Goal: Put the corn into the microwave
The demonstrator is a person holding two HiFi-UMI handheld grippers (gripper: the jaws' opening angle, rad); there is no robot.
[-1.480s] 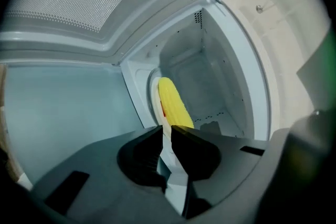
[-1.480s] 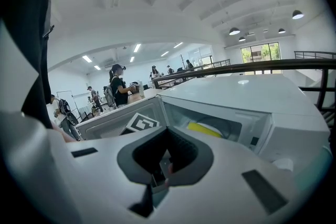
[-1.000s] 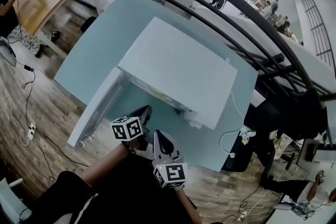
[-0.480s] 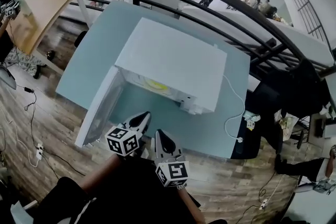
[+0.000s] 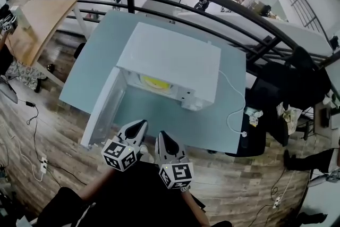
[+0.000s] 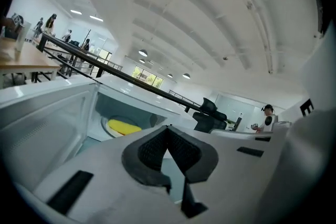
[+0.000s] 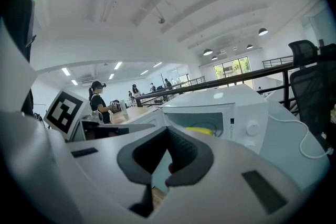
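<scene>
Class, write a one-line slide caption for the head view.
Corn in the open microwave; left tongs and right tongs shut, empty.

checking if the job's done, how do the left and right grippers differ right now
The left gripper sits nearer the open door, the right gripper nearer the control panel side. The left gripper's tips reach slightly closer to the microwave than the right gripper's. Both are shut and empty; the corn lies inside the microwave.
</scene>
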